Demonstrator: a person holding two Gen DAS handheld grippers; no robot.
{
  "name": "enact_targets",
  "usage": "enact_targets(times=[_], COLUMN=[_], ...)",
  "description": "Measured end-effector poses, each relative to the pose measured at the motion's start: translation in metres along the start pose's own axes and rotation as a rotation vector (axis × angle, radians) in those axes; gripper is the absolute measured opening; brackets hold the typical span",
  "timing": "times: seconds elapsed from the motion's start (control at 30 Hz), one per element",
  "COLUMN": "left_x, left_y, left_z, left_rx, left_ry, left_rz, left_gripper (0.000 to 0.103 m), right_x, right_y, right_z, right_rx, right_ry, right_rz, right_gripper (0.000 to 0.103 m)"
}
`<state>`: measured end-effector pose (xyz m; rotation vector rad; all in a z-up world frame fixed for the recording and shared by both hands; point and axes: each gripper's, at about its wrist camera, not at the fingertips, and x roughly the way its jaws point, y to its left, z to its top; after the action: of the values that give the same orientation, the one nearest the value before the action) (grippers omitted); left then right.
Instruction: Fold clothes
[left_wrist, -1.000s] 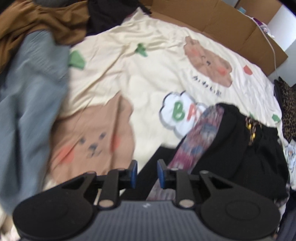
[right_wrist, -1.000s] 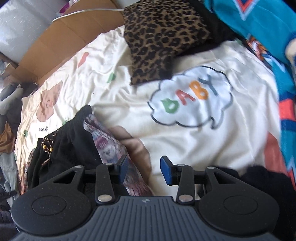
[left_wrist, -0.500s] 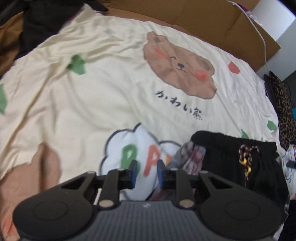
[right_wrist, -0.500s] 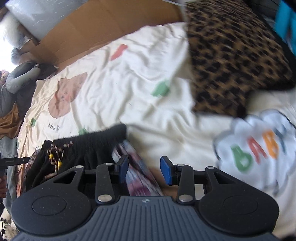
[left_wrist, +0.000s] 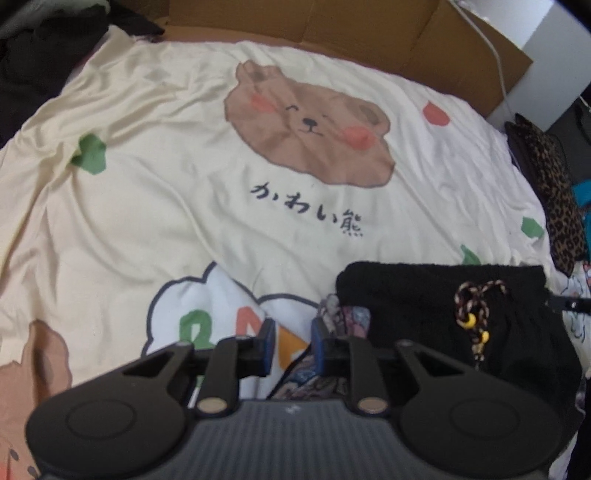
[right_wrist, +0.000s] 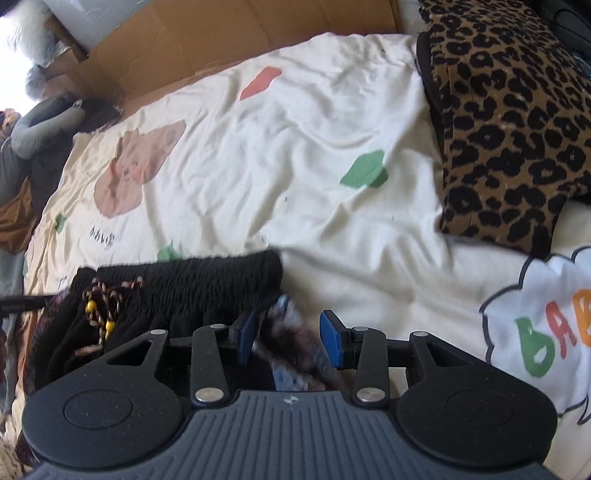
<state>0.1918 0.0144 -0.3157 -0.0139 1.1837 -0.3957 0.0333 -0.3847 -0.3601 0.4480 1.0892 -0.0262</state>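
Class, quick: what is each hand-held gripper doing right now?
Left hand-held gripper: open, nothing between its pads.
Right hand-held gripper: open; patterned fabric lies between the pads, not pinched.

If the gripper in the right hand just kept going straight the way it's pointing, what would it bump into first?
Most likely the patterned cloth lying between the right gripper's open fingers, beside the black waistband of the same garment. How much of a gap remains is hard to judge from this view.

The cream bedsheet (left_wrist: 155, 206) carries dark Japanese script "かわい熊" (left_wrist: 306, 208) under a printed bear face (left_wrist: 310, 125); a white cloud print (right_wrist: 543, 350) on it reads "BAB" in green, red and orange, cut off at the edge.
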Motion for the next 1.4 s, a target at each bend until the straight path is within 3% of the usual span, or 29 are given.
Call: enact_targets(times=[0.27, 0.4, 0.6, 0.93, 1.13, 1.23, 1.4], left_x=[-0.019, -0.007, 0.023, 0.027, 0.028, 0.029, 0.029], left_y=[0.01, 0.006, 0.0, -0.022, -0.025, -0.023, -0.025], left_z=[0.014, 0.013, -0.005, -0.013, -0.014, -0.013, -0.01], left_rx=[-0.027, -0.014, 0.001, 0.161, 0.202, 0.203, 0.233], left_ry=[-0.067, -0.028, 0.06, 0.07, 0.069, 0.067, 0.066], left_rz=[-0.029, -0.05, -0.06, -0.009, -0.006, -0.015, -0.013], left_gripper=[0.021, 0.021, 0.021, 0.029, 0.032, 0.033, 0.033], right_x=[-0.018, -0.012, 0.008, 0.009, -0.002, -0.005, -0.003], right_y=[-0.005, -0.009, -0.001, 0.011, 0.023, 0.028, 0.038], right_z=[0.006, 0.018, 0.01, -0.009, -0.013, -0.013, -0.009], right_rx=[0.016, 0.027, -0.02, -0.064, -0.13, -0.17, -0.235], right_ry=[-0.07, -0.079, -0.023, 0.009, -0.018, -0.013, -0.014], right_rz=[-0.005, -0.044, -0.067, -0.049, -0.008, 0.027, 0.004], right_gripper=[0.045, 0.045, 0.045, 0.045, 0.045, 0.052, 0.052])
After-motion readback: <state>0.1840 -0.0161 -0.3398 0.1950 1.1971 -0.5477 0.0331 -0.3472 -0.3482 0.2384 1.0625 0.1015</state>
